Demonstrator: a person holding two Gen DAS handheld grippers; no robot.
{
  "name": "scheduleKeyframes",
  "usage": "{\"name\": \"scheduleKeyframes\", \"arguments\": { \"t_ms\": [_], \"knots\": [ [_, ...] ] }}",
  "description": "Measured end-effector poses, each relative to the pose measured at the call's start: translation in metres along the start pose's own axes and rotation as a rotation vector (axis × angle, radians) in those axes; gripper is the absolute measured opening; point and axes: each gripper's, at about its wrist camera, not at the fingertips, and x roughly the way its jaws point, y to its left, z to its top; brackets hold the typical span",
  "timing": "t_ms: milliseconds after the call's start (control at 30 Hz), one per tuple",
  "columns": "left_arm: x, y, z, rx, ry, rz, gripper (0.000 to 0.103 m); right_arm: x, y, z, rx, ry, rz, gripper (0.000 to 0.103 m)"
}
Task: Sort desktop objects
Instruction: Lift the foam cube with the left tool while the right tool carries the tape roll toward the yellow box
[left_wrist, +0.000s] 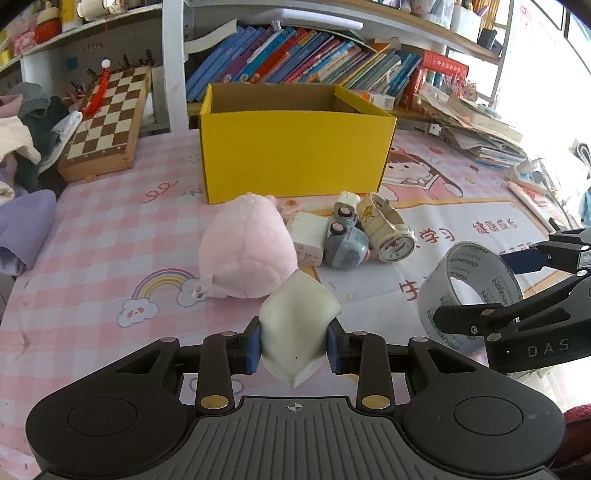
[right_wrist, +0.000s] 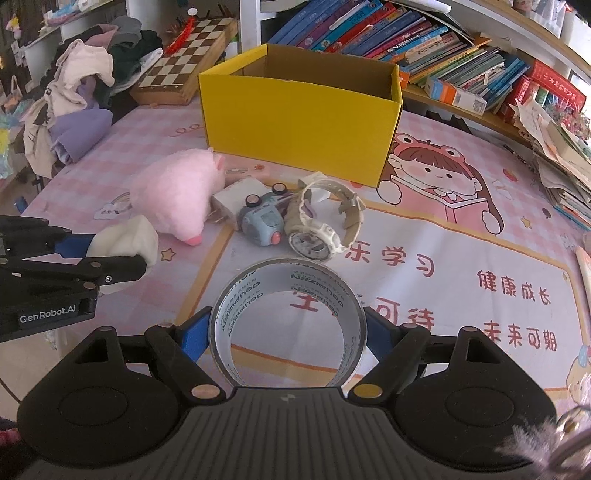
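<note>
1. The left gripper (left_wrist: 294, 345) has its jaws closed on a soft white squishy object (left_wrist: 298, 325). The 2 blue pads (left_wrist: 253, 349) press its sides, so the jaws are only a small way apart, as wide as the object.
2. The white object sticks out above and below the pads and is lifted off the table; I cannot tell what exactly it is.
3. The right gripper (right_wrist: 287, 328) has its jaws clamped on a roll of clear tape (right_wrist: 287, 321). The jaws are wide apart, as wide as the roll, and the blue pads touch its outer sides at 9 and 3 o'clock.
4. The tape roll stands on its edge, so the camera looks through its hole to the pink desk mat (right_wrist: 461, 258).
5. In the left wrist view the tape roll and the right gripper are at 3 o'clock, beside the left gripper.
6. At 12 o'clock in both views a yellow cardboard box (left_wrist: 295, 155) stands open on the mat.
7. Just in front of the box lie a pink plush toy (left_wrist: 247, 251), a white charger (left_wrist: 308, 236), a grey-blue toy car (left_wrist: 347, 245) and a cream wristwatch (left_wrist: 391, 236), close together and touching in a row.
8. A chessboard (left_wrist: 107, 114) leans at 10 o'clock, behind the mat.
</note>
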Motion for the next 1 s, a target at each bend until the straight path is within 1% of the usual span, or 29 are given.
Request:
{"name": "scheduleKeyframes", "arguments": {
  "t_ms": [600,1000],
  "knots": [
    [-0.026,0.018,-0.012,0.002,-0.043,-0.009,0.032,-0.014,0.026,-0.008,0.028,-0.023,-0.007,0.082],
    [-0.036,0.025,-0.013,-0.013,-0.056,-0.016,0.031,-0.017,0.038,-0.005,0.004,-0.022,0.006,0.082]
  ]
}}
